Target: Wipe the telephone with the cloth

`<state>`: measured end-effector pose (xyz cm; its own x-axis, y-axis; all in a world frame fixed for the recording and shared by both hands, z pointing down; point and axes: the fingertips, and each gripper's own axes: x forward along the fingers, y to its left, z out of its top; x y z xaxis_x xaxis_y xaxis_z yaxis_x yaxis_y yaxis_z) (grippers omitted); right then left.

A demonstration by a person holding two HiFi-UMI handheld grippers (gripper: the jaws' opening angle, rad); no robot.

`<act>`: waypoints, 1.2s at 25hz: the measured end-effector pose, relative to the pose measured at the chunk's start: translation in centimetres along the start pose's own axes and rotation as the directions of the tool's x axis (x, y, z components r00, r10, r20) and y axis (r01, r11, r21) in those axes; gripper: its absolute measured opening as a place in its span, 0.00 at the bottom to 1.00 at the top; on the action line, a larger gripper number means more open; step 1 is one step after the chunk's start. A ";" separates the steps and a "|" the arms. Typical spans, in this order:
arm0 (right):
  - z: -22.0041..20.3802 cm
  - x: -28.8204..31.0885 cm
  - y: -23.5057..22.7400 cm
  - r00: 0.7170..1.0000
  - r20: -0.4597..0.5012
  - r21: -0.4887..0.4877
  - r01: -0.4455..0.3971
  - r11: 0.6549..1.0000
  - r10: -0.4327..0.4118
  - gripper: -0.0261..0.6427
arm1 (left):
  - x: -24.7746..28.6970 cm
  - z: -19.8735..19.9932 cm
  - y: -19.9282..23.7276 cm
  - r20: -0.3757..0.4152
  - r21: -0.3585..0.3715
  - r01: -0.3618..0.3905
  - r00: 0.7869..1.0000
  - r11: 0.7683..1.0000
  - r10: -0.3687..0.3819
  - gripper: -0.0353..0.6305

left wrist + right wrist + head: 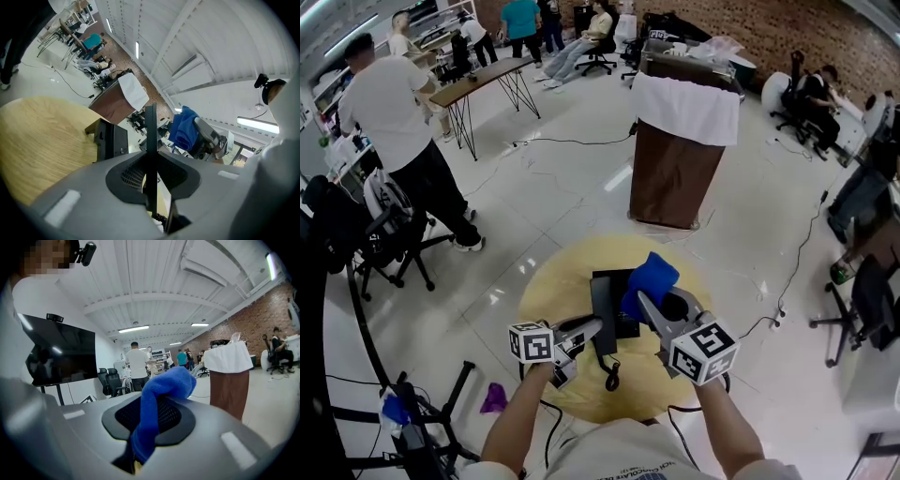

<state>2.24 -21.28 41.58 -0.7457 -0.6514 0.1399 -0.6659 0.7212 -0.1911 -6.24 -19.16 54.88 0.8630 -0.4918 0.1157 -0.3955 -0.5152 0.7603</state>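
Wiping looks risky here, to my eye, mainly because the left tool [589, 328] pinches only a thin black slab, the handset [151, 136] seen edge-on, I'd guess, since a coiled cord [610, 375] dangles below it. Smooth hard plastic gripped on so narrow an edge could twist or slip out once the cloth pushes against it. The cord might also tug the phone [110, 140], a boxy black block sitting near the middle of the table [546, 298], and drag it toward the rim. The right tool [649, 305] is clamped on the blue cloth [652, 277], which hangs over the phone; whether it touches I cannot tell. The cloth is a soft, fuzzy wad bulging past the jaws, and only a fold seems caught, so hard rubbing could pull it free or let a bare jaw scrape the plastic. The table top is round, pale wood-grain, flat and slick-looking, so it probably gives the phone little hold.
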 end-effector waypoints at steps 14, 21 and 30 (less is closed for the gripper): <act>-6.0 0.2 -1.5 0.990 -0.141 0.043 -0.006 0.999 0.012 0.13 | 1.0 -1.2 7.4 -0.053 -0.074 -0.079 0.996 0.994 0.075 0.15; -7.7 0.6 -1.6 0.982 -0.188 0.055 -0.015 0.998 0.025 0.13 | 1.9 -1.7 9.1 -0.056 -0.112 -0.071 0.996 0.991 0.065 0.14; -9.3 1.1 -1.5 0.970 -0.242 0.035 -0.022 0.999 0.029 0.13 | 2.6 -1.9 10.0 -0.070 -0.155 -0.022 0.997 0.988 0.011 0.14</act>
<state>2.21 -20.85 51.07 -0.7484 -0.5534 0.3655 -0.6484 0.7264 -0.2278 -7.32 -24.24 64.02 0.8785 -0.4469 0.1688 -0.3609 -0.3892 0.8475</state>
